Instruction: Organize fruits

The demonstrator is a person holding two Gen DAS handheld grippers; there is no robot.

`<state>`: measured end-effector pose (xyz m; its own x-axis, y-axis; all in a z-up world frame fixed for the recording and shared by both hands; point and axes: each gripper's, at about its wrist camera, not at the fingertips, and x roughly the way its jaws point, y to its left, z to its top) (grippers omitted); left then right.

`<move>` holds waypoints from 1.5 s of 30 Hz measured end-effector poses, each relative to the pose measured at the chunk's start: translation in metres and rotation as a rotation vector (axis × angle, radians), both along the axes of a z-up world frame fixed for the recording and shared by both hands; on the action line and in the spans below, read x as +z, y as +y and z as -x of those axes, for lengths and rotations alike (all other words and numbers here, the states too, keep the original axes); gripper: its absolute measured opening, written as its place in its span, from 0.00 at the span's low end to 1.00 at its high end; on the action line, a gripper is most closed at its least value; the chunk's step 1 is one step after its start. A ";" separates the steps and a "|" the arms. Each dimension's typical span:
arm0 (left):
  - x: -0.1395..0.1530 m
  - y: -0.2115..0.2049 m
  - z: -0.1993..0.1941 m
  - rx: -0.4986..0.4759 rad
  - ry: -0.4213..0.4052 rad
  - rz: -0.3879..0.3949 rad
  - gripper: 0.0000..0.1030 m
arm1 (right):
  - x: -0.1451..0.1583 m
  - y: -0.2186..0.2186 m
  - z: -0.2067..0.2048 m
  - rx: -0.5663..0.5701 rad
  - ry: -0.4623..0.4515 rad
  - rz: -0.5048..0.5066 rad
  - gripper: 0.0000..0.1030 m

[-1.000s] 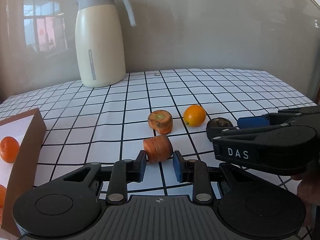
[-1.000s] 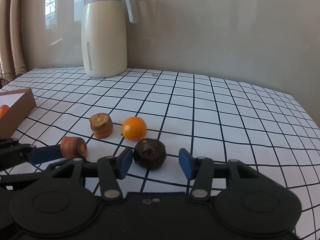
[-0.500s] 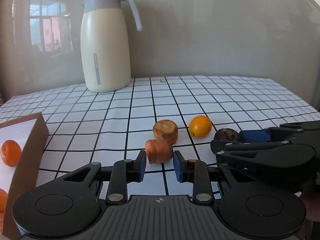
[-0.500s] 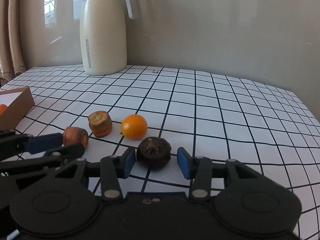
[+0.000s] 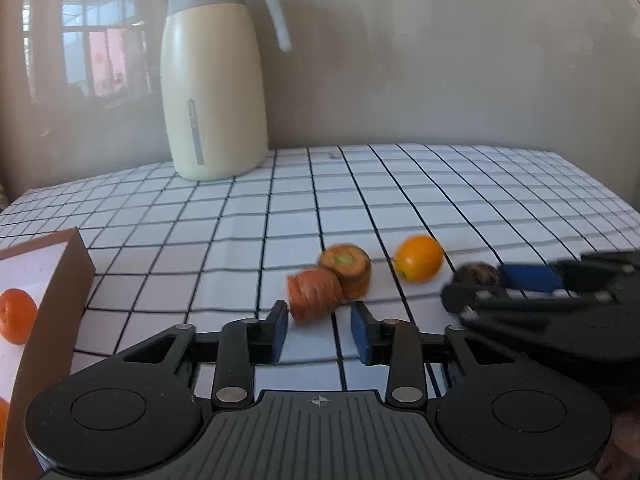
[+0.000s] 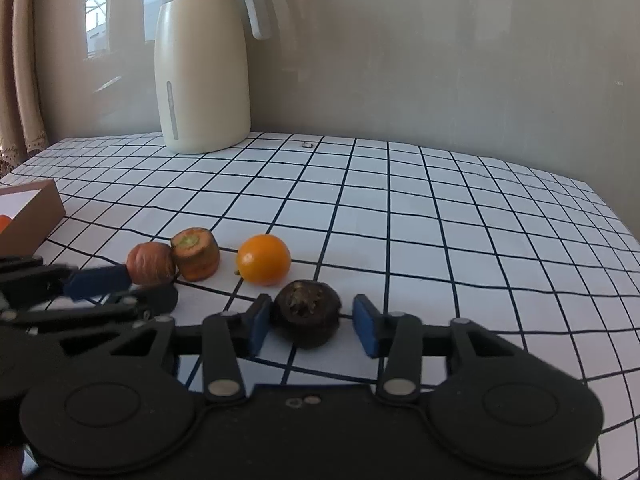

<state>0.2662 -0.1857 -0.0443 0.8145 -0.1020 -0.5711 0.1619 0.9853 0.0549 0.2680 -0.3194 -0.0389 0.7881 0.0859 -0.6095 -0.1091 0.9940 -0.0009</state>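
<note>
Two grippers: left [image 5: 319, 330] opening, carrot [image 5: 315, 294] loose between fingers; right [image 6: 313, 326] closing around dark fruit [image 6: 307, 312], ungripped.

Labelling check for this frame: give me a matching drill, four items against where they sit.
Items:
1. jug
2. dark fruit
3. lying carrot piece
4. box

Places:
A. at the left edge, holding an orange
B. between the right claw pads
C. just ahead of the left claw
D. at the back by the wall

Pairs: 1-D, 2-B, 3-C, 4-A
</note>
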 end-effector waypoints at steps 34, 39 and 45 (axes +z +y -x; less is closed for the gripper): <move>0.036 0.032 0.090 -0.074 -0.131 -0.023 0.30 | 0.040 0.017 0.067 0.046 -0.132 0.066 0.25; 0.044 0.042 0.115 -0.083 -0.169 -0.024 0.30 | 0.044 0.031 0.089 0.073 -0.146 0.063 0.25; 0.055 0.055 0.137 -0.080 -0.209 -0.028 0.30 | 0.051 0.043 0.112 0.098 -0.170 0.059 0.25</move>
<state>0.1291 -0.1311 0.0102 0.9056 -0.1570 -0.3941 0.2213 0.9674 0.1229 0.1563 -0.2769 0.0122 0.8697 0.1358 -0.4745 -0.1989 0.9763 -0.0852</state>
